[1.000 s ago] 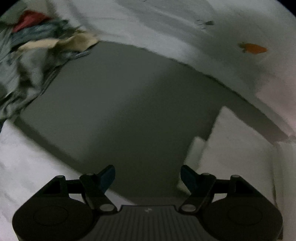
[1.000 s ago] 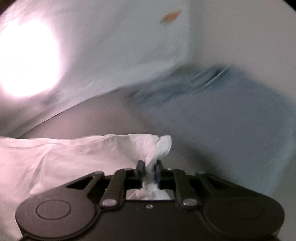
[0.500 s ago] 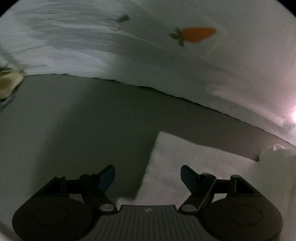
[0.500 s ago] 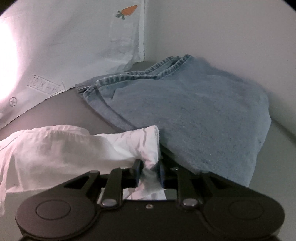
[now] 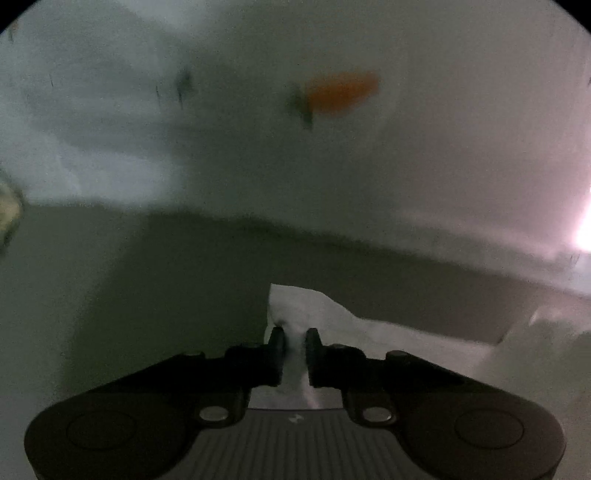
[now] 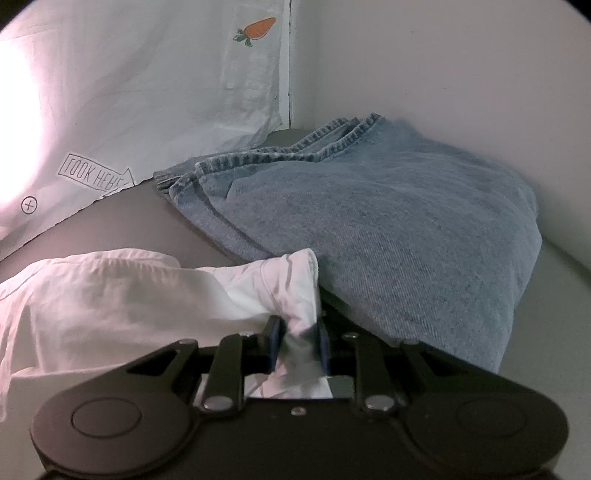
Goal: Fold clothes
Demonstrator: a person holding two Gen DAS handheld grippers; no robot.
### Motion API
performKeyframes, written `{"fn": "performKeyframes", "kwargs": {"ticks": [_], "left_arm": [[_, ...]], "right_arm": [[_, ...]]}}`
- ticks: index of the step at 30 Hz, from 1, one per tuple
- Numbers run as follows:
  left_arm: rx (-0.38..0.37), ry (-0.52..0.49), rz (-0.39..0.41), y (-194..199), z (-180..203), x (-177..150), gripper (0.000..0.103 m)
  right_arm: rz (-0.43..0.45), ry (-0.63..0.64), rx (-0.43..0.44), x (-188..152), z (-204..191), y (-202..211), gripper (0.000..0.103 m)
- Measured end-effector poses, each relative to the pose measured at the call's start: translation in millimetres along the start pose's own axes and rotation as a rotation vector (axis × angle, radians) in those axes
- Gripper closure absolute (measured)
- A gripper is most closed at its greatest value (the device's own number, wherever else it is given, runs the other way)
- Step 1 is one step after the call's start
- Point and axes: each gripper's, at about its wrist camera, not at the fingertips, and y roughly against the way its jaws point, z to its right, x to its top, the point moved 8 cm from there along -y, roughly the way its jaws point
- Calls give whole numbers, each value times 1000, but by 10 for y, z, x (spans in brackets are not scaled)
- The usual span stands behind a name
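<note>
A white garment point(image 6: 110, 295) lies bunched on the grey table point(image 6: 122, 218). My right gripper point(image 6: 298, 334) is shut on its right corner, low over the table, right beside the folded jeans point(image 6: 388, 229). In the left wrist view my left gripper point(image 5: 294, 341) is shut on the garment's left corner point(image 5: 314, 310); the white cloth runs off to the right point(image 5: 535, 354). That view is blurred.
Folded blue jeans fill the back right corner of the table. A white backdrop with a carrot print point(image 6: 258, 27) point(image 5: 341, 92) and a "LOOK HERE" label point(image 6: 94, 175) stands behind. A bright light glares at the left point(image 6: 14, 129).
My left gripper moved right to the white garment's corner and closed on it. My right gripper swung right, brought its corner down beside the jeans and stays shut.
</note>
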Motion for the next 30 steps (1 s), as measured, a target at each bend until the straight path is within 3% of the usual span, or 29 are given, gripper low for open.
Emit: {"fn": "performKeyframes", "kwargs": {"ticks": [3,7,9,11,14,20,22,24,26,28,30], "left_arm": [[39,22,175,493,-186,568,96],[38,127,403,1328,-584,1201,97],[98,120,486,1684,-774,1321,97],[182,88,519,1914,-970,1258,97],[298,92,465,2017,-1331,816,96],[467,363,76,1581,-2242,-613,85],[516,472,-9,1538,-2426,-1025,83],[556,548,-17,1645,-2543,-1259,81],[557,599,2,1725,-2604,-1326,72],[522,611,28,1636,-2629,-1191,59],[477,591,47,1577,-2633,-1021,55]], "right_arm": [[1,0,-1,-2,-5,4,80],[0,-4,1,-1,-5,5,80],[1,-7,3,-6,-3,11,80],[2,-7,4,-9,-9,14,79],[6,-7,3,-12,-17,14,78],[7,7,6,-25,-51,17,71],[4,36,-3,-35,-92,14,68],[1,47,-8,-32,-114,9,66],[-4,42,1,-29,-124,6,61],[-8,49,14,-27,-149,-3,53],[-14,57,16,-20,-181,-17,48]]}}
